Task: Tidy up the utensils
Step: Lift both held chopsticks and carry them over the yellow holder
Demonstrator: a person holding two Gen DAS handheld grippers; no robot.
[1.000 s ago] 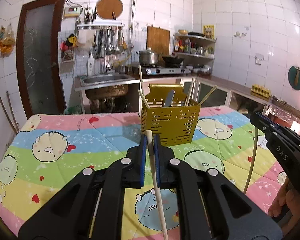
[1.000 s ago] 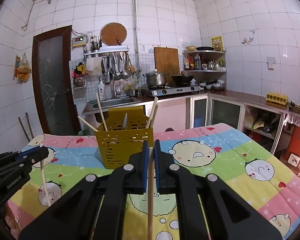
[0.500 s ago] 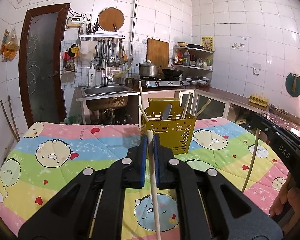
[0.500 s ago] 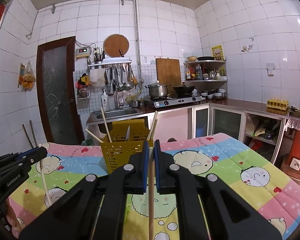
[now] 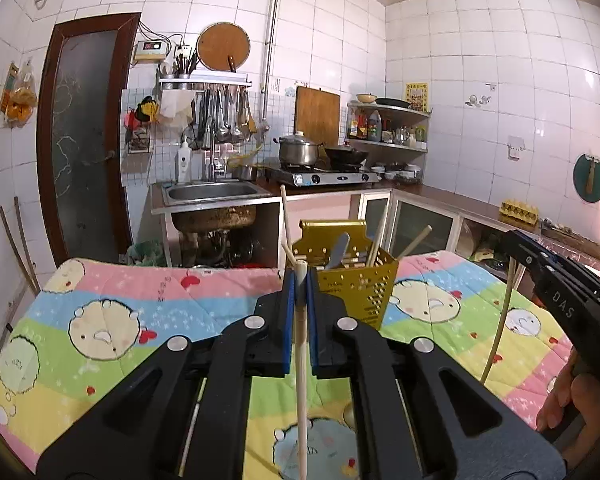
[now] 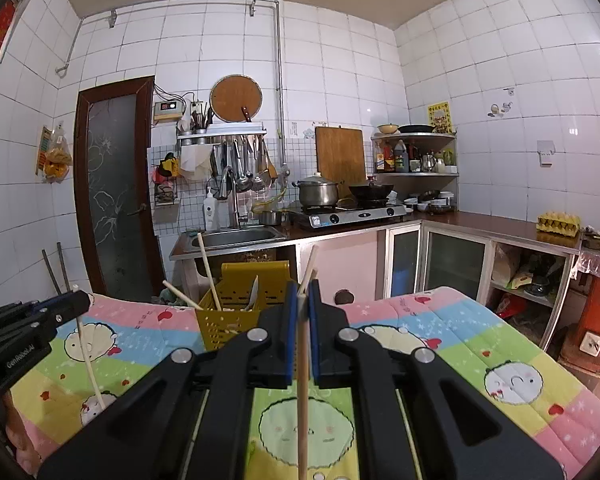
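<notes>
A soft quilted cloth point(image 5: 112, 312) in pastel stripes of pink, blue, green and yellow, printed with round cartoon faces, is covering the table and filling the near half of both views. Far behind it, a glossy white-tiled kitchen wall is backing a steel sink point(image 6: 236, 238) and a gas stove point(image 6: 348, 213).

On the cloth, toward its far edge, a boxy yellow utensil caddy point(image 5: 358, 286) of perforated sheet is standing upright, with thin wooden chopsticks and a pale flat handle leaning out of its top at different angles.

The left gripper point(image 5: 299, 292), matte black with blue pads, is clamping a pale round wooden chopstick point(image 5: 302, 360); the stick is running upright between the pads, its blunt top poking just above them and the rest hanging below, just in front of the caddy's near left corner.

The right gripper point(image 6: 301, 304) is pinching a second, squarer-tipped wooden chopstick point(image 6: 302, 392) the same way, its top just clearing the pads, with the caddy beyond and slightly left.
</notes>
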